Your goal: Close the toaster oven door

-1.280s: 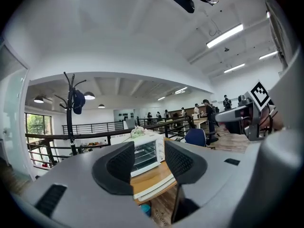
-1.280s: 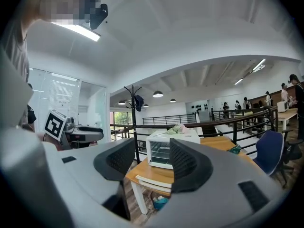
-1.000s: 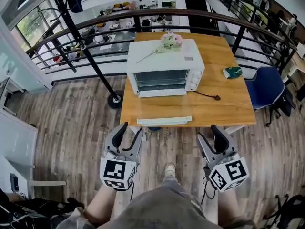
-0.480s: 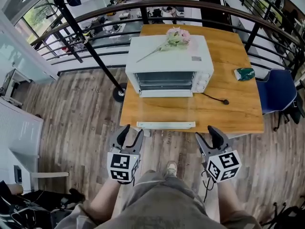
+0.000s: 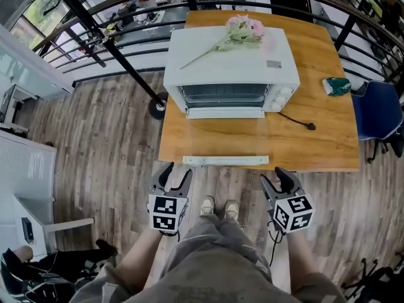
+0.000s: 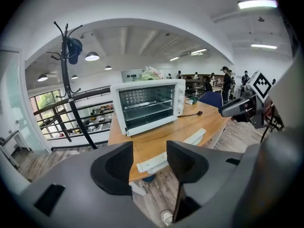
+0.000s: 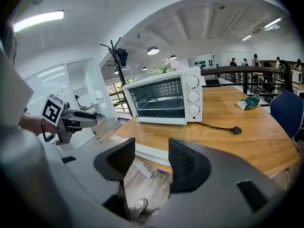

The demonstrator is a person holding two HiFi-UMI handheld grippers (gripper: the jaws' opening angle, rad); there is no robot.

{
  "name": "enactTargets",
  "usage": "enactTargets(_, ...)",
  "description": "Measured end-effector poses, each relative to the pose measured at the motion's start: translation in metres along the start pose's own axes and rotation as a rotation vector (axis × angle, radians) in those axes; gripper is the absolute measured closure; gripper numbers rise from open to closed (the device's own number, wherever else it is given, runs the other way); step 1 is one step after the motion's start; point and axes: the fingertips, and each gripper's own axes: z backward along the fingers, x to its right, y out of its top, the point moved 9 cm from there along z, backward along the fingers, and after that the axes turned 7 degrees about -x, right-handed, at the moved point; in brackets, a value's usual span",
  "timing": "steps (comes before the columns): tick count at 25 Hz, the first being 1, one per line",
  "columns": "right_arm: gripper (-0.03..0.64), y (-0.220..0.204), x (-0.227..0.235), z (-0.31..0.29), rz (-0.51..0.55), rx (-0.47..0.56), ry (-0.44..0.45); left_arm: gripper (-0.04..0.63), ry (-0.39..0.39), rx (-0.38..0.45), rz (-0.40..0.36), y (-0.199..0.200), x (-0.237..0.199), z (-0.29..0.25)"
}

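Forearms reach forward low on either side of the person's legs, each carrying a hand-held gripper that points toward the tabletop point(image 5: 315, 150) and tilts downward, with the marker cube turned up toward the head camera. The left hand-held gripper point(image 5: 175, 172) hangs over the wooden floor point(image 5: 101, 144), just short of the tabletop's near edge. Its jaws are spread and have just been opening wider, with nothing between them. The right hand-held gripper point(image 5: 278, 178) is held much the same way on the other side, also over the floor. Its jaws stand apart and are empty.

The toaster oven point(image 5: 230, 65) sits toward the far side of the tabletop with a sprig of flowers point(image 5: 243, 30) lying on its top. Its glass door point(image 5: 221, 141) is folded down flat toward the person. The door's white handle point(image 5: 225, 160) lies along the tabletop's near edge. That handle is ahead of both grippers and between them: the left one is near its left end and the right one near its right end. Neither touches it.
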Motion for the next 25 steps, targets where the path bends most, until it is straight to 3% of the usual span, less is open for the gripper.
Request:
enactTargets(13, 0.382, -0.057, 0.017, -0.075, -0.082, -0.164, -0.064, 0.359, -0.08, -0.19, 0.105, -0.074, -0.004, -0.083)
enactTargets(25, 0.421, -0.073, 0.033, -0.116, -0.117, -0.175, -0.117, 0.362, -0.107, -0.218, 0.139, -0.104, -0.007, -0.115)
